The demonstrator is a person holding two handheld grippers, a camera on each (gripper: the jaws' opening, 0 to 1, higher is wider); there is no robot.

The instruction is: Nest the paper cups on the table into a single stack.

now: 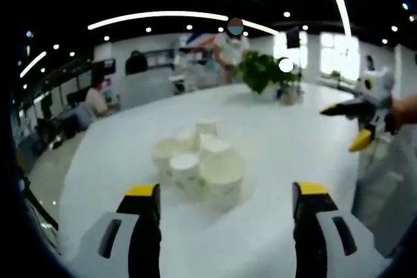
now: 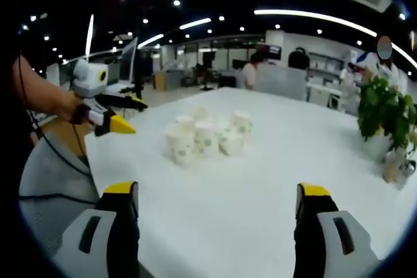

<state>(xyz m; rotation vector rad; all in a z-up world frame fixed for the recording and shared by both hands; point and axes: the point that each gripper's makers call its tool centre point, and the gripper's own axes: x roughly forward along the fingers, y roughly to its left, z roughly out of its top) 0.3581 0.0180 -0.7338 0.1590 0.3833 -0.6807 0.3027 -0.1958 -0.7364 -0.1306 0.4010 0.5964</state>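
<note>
**Both grippers apart, cups not yet touched**

A cluster of white paper cups (image 1: 199, 161) stands loose on the round white table (image 1: 273, 154), roughly mid-table and bunched so closely that several touch. In the right gripper view the same cups (image 2: 205, 136) show a faint green print and sit upright, mouths up; about six or seven can be counted, though blur makes the exact number uncertain. None looks nested in another.

The left gripper (image 1: 225, 216) hangs at the near edge of the table with its yellow-tipped black jaws spread wide and nothing between them; the cups lie ahead of it, slightly to the left. The right gripper (image 2: 218, 216) is likewise released, jaws wide and empty, with the cups further off. Each gripper also appears at the side of the other's view, held clear of the table.

A green potted plant (image 1: 264, 73) stands at the far side, well apart from the cups. People sit and stand in the office beyond.

The task seems to be at its start: the approach. The next move likely calls for one gripper to close in on an outer cup, pinch its rim or wall gently enough not to crush it, and lift it over a neighbour.
</note>
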